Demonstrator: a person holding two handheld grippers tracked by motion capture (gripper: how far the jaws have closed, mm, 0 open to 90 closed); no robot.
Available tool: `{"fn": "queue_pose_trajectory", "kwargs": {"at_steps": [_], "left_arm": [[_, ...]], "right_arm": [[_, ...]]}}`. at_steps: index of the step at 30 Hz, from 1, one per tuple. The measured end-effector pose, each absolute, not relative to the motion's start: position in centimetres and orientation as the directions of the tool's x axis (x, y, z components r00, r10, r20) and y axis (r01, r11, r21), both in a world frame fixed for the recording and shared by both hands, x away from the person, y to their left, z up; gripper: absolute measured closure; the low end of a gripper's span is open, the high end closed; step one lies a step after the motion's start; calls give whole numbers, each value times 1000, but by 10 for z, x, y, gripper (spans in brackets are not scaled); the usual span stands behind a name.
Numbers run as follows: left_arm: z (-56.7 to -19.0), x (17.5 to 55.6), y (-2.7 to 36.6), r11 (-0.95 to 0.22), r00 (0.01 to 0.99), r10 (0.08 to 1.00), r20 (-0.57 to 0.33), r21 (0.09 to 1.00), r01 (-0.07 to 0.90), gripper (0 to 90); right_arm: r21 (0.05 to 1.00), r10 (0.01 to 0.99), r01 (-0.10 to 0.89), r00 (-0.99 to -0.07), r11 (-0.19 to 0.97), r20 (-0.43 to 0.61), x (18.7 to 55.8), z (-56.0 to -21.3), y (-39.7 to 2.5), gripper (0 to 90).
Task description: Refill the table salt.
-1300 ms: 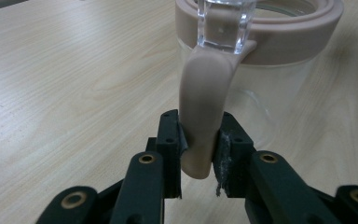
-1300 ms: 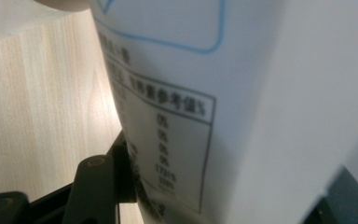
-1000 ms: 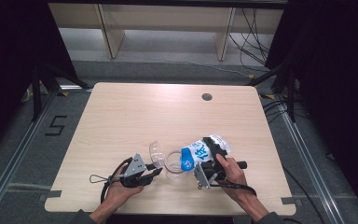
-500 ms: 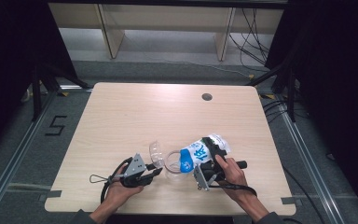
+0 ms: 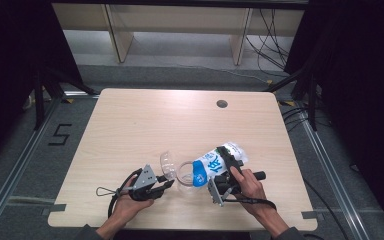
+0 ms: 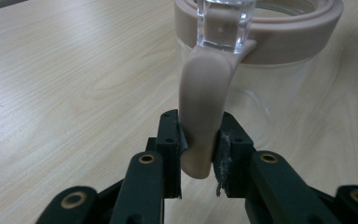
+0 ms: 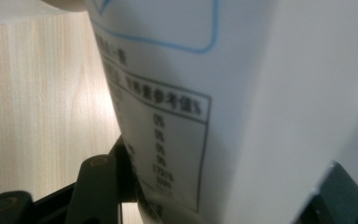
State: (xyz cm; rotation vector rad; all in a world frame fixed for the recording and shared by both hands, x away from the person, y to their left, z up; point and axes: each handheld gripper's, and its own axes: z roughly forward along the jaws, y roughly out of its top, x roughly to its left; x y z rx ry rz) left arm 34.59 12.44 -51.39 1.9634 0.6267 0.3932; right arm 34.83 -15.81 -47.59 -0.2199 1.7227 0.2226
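High view: your left gripper (image 5: pixel 166 184) sits at the near-left part of the table (image 5: pixel 130 130), pale wood-grain laminate w/ rounded corners and a dark round grommet hole (image 5: pixel 222 104) near the far edge. Jaws point right toward a clear glass pitcher (image 5: pixel 185 172) standing just beside it; an open clear hinged lid (image 5: pixel 167 162) tilts up on its left. Your right gripper (image 5: pixel 225 167) holds a white pouch (image 5: pixel 215 162) w/ blue print, tipped on a slant, low end at the pitcher's mouth, top end up and to the right. Black cable loops trail from both tools toward the near edge.

Left gripper view: left gripper (image 6: pixel 200 154), matte black jaws w/ brass-coloured pins, clenched on the pitcher handle (image 6: pixel 203 116). Handle is smooth beige plastic, curved strap shape, pinched near its lower end between both pads. Above it, a beige rim band (image 6: pixel 279 35) rings the clear glass body; a clear chunky hinge block (image 6: pixel 221 23) sits atop the handle.

Right gripper view: white pouch (image 7: pixel 242 112) very close, smooth glossy film, blurred. Black-ruled table of small print w/ % figures, blue outline above. Right gripper (image 7: pixel 214 196) jaws stand either side of the pouch, grasping it. Wood grain at left.
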Motion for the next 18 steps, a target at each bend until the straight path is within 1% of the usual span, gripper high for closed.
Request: {"fn": "queue_pose_trajectory", "kwargs": {"at_steps": [1, 9, 10, 11, 13, 14, 15, 16, 17, 18], "left_arm": [[-514, 346, 124, -368, 812, 584, 5, 893, 259, 733], [-514, 346, 124, -368, 813, 583, 4, 893, 259, 732], [-514, 346, 124, -368, 812, 583, 5, 893, 259, 732], [-514, 346, 124, -368, 812, 583, 5, 893, 259, 732], [-514, 345, 124, -371, 809, 587, 12, 893, 255, 733], [-514, 345, 124, -372, 810, 587, 14, 893, 254, 733], [-514, 344, 124, -362, 805, 593, -1, 893, 267, 733], [-514, 345, 124, -373, 811, 585, 13, 892, 255, 733], [-514, 345, 124, -372, 810, 586, 11, 892, 257, 732], [-514, 345, 124, -372, 810, 586, 11, 892, 257, 733]], "right_arm": [[56, 11, -255, -172, 965, -985, 347, -479, -159, 464], [36, -6, -257, -160, 966, -987, 348, -478, -158, 470], [-5, -45, -272, -141, 962, -989, 349, -476, -158, 471], [27, -11, -256, -147, 966, -989, 349, -480, -158, 471], [10, -28, -248, -150, 969, -988, 350, -480, -158, 472], [-30, -67, -270, -132, 962, -989, 352, -477, -157, 473], [22, -17, -255, -148, 967, -989, 352, -480, -157, 473], [26, -12, -255, -147, 967, -989, 352, -482, -157, 475], [1, -37, -256, -145, 967, -989, 352, -481, -157, 477], [-1, -39, -272, -134, 962, -990, 353, -481, -158, 478]]}}
